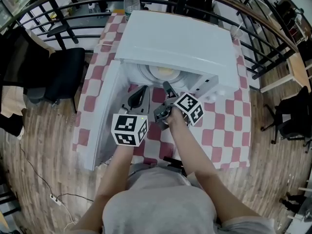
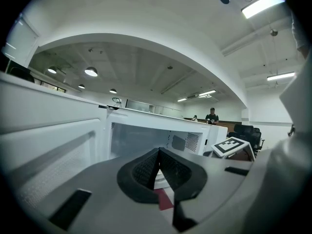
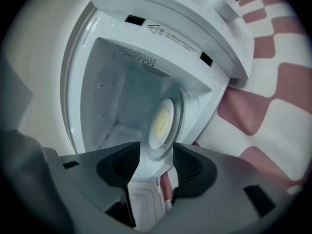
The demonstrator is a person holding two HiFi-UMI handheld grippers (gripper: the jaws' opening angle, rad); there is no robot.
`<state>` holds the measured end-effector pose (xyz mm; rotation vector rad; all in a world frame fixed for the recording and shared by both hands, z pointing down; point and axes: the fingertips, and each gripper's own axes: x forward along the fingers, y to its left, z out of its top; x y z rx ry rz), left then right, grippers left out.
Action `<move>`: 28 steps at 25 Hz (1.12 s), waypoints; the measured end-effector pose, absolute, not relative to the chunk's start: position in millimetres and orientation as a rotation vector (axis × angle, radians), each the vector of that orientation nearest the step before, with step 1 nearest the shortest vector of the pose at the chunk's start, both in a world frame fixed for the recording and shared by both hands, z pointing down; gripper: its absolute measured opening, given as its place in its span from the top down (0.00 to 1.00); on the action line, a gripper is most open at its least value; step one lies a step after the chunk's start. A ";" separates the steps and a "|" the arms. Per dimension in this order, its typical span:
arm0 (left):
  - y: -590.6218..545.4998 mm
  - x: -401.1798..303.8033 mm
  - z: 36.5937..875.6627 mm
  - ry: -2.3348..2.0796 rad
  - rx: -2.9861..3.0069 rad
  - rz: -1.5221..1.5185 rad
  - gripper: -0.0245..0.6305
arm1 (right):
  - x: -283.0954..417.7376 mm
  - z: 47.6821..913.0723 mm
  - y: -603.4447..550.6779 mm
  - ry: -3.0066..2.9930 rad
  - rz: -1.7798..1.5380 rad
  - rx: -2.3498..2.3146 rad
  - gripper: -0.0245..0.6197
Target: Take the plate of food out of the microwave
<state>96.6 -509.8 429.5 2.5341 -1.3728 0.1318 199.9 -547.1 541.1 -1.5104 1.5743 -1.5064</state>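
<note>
Your right tongs (image 3: 156,154) stand wide and empty before the plate (image 3: 166,103) at frame centre; your left tongs (image 2: 158,152) are closed. A tilted grip could spill the food (image 3: 161,122).

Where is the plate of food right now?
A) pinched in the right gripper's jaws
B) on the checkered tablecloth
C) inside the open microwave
C: the plate sits inside the microwave, its door open, and the right gripper has its jaws apart, not gripping it.

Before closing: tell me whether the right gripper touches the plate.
Cannot tell: right gripper view shows the plate's rim running behind the right gripper's open jaws.
</note>
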 end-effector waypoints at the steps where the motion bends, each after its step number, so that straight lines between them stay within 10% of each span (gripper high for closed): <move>1: -510.6 96.4 429.0 -1.374 2.538 0.135 0.96 | 200.9 544.9 -549.8 1.533 -1.519 -1.496 0.63; 28: -527.0 100.8 440.4 -1.378 2.540 0.221 0.96 | 209.0 609.4 -586.8 1.047 -1.707 -1.503 0.49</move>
